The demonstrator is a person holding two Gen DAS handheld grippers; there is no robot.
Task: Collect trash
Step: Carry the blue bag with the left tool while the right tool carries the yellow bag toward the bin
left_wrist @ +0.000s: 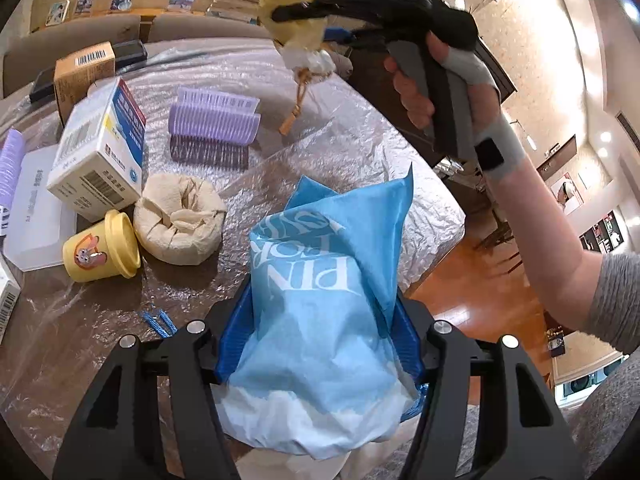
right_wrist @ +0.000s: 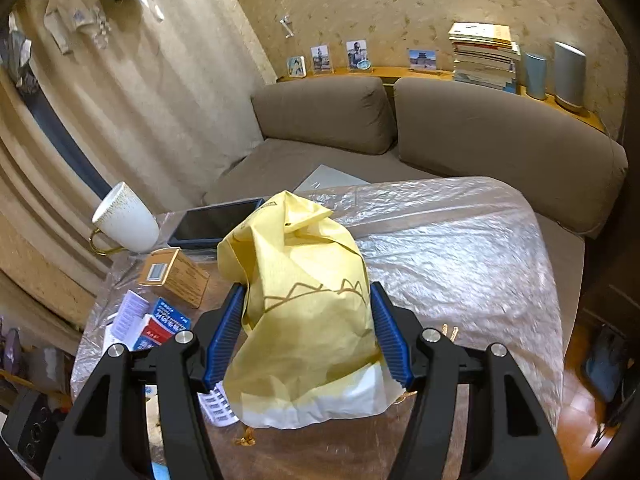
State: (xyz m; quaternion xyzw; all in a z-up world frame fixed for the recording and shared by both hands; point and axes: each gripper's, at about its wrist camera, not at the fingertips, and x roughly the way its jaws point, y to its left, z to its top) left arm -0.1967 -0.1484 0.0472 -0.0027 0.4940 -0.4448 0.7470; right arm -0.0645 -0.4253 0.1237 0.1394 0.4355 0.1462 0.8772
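Note:
My left gripper is shut on a crumpled blue paper wrapper with white lettering, held above the table's near edge. My right gripper is shut on a crumpled yellow paper wrapper. In the left wrist view the right gripper is high above the far side of the table, holding the yellow wrapper, with a white scrap and a tan string tag hanging below it. A crumpled beige paper ball lies on the table to the left of the blue wrapper.
The table is covered in clear plastic film. On it are a yellow tub, a white and blue box, purple hair rollers, a brown box, a white mug and a dark tablet. A brown sofa stands behind.

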